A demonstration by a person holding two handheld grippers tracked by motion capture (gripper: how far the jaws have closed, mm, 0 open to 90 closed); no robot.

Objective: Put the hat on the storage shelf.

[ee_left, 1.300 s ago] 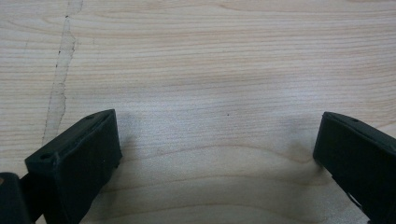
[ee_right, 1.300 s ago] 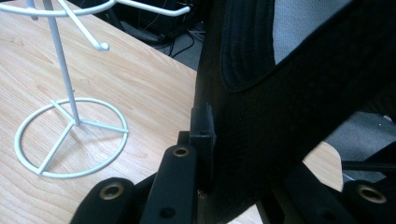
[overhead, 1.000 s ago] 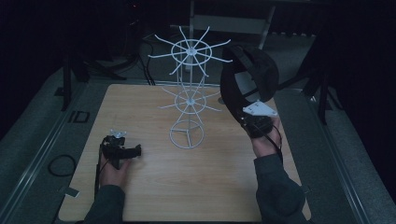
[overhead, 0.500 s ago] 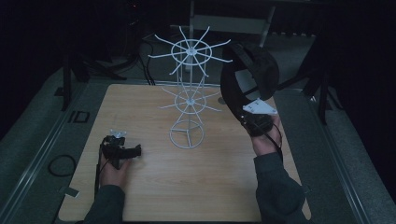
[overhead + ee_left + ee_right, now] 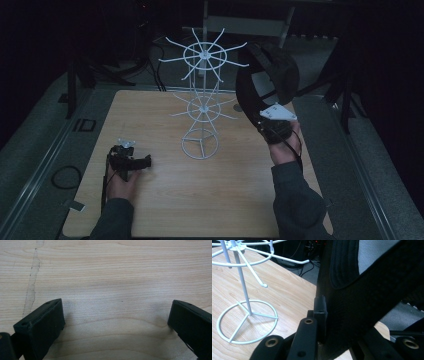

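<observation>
1. A white wire display stand (image 5: pixel 201 107) with two tiers of radiating hooks is set upright on its ring base near the middle of the wooden table (image 5: pixel 210 200).
2. The left gripper (image 5: pixel 131 162) is held low over the near left part of the table, well apart from the stand.
3. In the left gripper view, its jaws are seen spread wide, with bare wood grain between them and nothing gripped.
4. The right gripper (image 5: pixel 270 126) is raised at the right side of the table, beside the stand.
5. A black padded band (image 5: pixel 270 75), looped like a cap or headband, is clamped in the right gripper and is held up just right of the upper hook tier.
6. In the right gripper view, the jaws are seen closed narrow on the band's black fabric (image 5: pixel 362 297); the stand's base ring (image 5: pixel 247 322) is seen to the left.
</observation>
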